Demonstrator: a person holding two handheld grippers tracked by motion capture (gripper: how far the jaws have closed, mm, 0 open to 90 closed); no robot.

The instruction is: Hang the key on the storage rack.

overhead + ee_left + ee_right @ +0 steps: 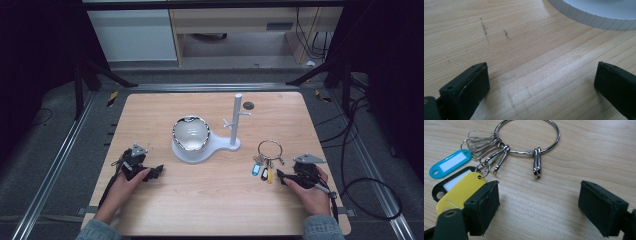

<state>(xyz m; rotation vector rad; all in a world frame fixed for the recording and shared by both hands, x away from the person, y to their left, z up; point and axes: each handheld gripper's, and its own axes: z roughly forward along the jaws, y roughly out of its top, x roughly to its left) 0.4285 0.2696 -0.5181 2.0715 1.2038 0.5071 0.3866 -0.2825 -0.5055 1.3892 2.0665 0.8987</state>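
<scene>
The key ring [270,149] lies flat on the wooden table [210,195], to the right of the white stand [234,120] and a little nearer the person. It is a large steel hoop with a bunch of small clips and three plastic tags hanging from its near left side: a blue tag [449,163], a black tag [441,187] and a yellow tag [461,191].

The right hand-held gripper [281,175] rests on the table just on the person's side of the key ring, held in the right hand [310,192]. Its jaws are released, standing wide apart with bare wood between them. In the right gripper view the left jaw sits right against the yellow tag and overlaps its edge; whether it touches it cannot be told. The hoop itself lies beyond both jaws, and nothing is gripped.

The left hand-held gripper [155,171] rests on the table to the left of the white stand, on the person's side of it, held in the left hand [122,187]. Its jaws are also released and hold nothing. In the left gripper view the ribbed rim of the stand's round base [594,18] lies ahead of them, well apart.

On that base, left of the upright post, sits a shiny metal bowl [191,132].
</scene>
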